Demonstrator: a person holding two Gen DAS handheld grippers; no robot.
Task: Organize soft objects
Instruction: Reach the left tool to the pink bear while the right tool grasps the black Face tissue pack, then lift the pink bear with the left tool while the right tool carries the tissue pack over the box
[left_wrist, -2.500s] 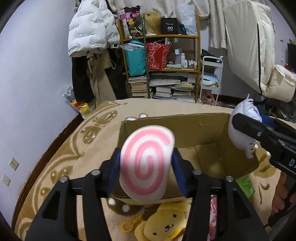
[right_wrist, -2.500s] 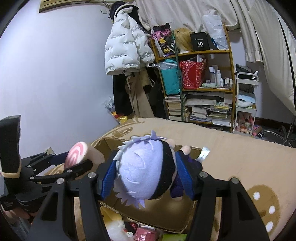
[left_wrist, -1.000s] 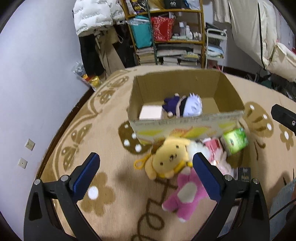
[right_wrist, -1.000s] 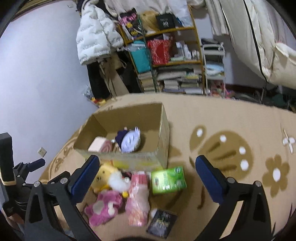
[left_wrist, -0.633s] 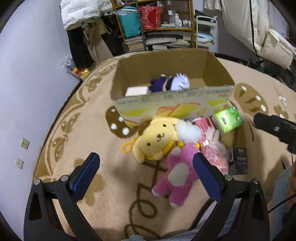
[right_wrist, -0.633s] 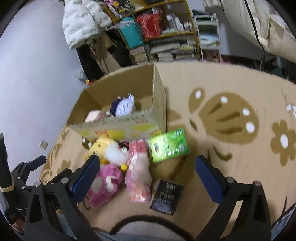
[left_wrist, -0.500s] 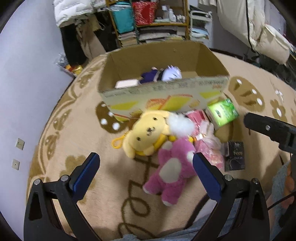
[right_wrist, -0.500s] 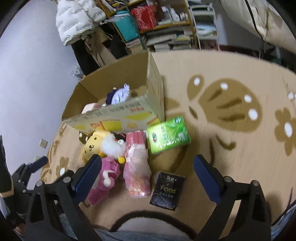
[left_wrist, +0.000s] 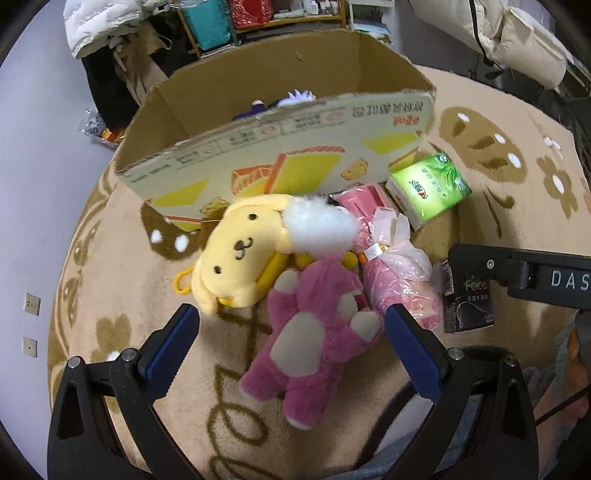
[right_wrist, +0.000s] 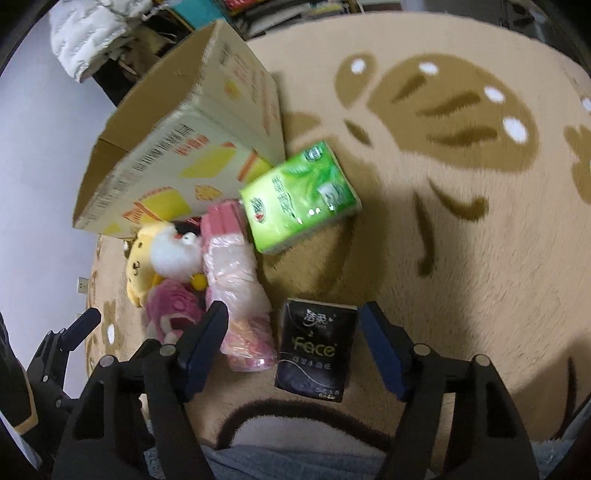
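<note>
My left gripper (left_wrist: 291, 339) is open and empty, with its jaws on either side of a pink plush bear (left_wrist: 317, 332) that lies on the rug. A yellow dog plush (left_wrist: 240, 251) and a white fluffy toy (left_wrist: 317, 225) lie just beyond it. My right gripper (right_wrist: 295, 345) is open and empty, straddling a black tissue pack (right_wrist: 316, 349). A pink wrapped bundle (right_wrist: 236, 291) and a green tissue pack (right_wrist: 299, 195) lie beside it. The cardboard box (left_wrist: 280, 147) holds a purple-haired doll (left_wrist: 295, 98), mostly hidden by the front wall.
All the items lie on a tan patterned rug (right_wrist: 461, 221). A bookshelf (left_wrist: 277, 14) and hanging coats (left_wrist: 107, 29) stand behind the box. The right gripper's black body (left_wrist: 524, 273) crosses the right of the left wrist view. A grey trouser leg (right_wrist: 295, 461) is below.
Both grippers let go of their toys into the box, pulled back, and have come down low over the pile in front of it, the left around the pink bear, the right around the black pack.
</note>
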